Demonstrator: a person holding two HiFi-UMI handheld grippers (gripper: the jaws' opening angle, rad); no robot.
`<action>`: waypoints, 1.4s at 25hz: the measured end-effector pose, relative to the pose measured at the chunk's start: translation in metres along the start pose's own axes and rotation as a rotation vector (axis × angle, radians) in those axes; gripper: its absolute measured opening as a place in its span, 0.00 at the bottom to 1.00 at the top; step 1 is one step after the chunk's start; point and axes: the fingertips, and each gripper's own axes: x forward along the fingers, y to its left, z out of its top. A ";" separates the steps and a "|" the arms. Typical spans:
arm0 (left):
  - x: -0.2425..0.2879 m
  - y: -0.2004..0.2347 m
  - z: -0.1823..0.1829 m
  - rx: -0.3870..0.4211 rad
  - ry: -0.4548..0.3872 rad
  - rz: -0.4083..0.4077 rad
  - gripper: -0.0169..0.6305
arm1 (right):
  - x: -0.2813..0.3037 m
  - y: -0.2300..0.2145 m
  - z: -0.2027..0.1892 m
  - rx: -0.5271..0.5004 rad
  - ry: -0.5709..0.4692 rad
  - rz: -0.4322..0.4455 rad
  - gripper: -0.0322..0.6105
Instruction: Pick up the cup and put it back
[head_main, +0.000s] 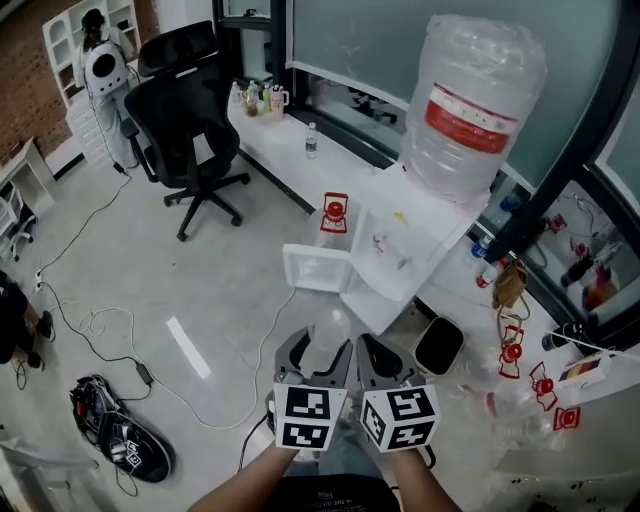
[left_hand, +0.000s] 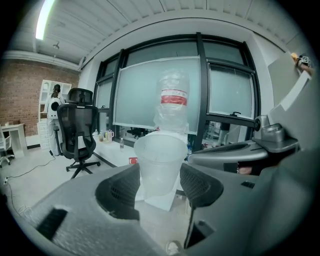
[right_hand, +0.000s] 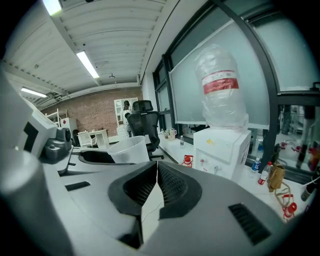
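Office with a glossy pale floor (head_main: 150, 250) and trailing cables (head_main: 90, 320). Left gripper (left_hand: 161, 187) clamps a clear plastic cup (left_hand: 161, 159) in mid-air. Right gripper (right_hand: 156, 186) is closed and empty. White water dispenser (head_main: 400, 245) at one o'clock, black chair (head_main: 185, 125) at eleven.

I lose the base of the cup (left_hand: 160, 160) behind the left gripper (left_hand: 161, 183) in its own view, where the cup also covers the foot of the water bottle (left_hand: 173, 100). In the head view the small items (head_main: 262, 98) on the desk (head_main: 285, 142) are too tiny to name; the left edge cuts off a person (head_main: 10, 322).
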 end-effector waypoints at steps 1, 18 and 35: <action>0.004 0.002 0.000 0.002 0.002 -0.002 0.42 | 0.004 -0.002 -0.001 0.003 -0.001 -0.001 0.08; 0.150 0.021 0.010 0.017 0.068 -0.072 0.42 | 0.109 -0.102 0.009 0.062 0.041 -0.048 0.08; 0.302 0.072 -0.079 0.029 0.164 -0.160 0.42 | 0.243 -0.167 -0.059 0.149 0.132 -0.094 0.08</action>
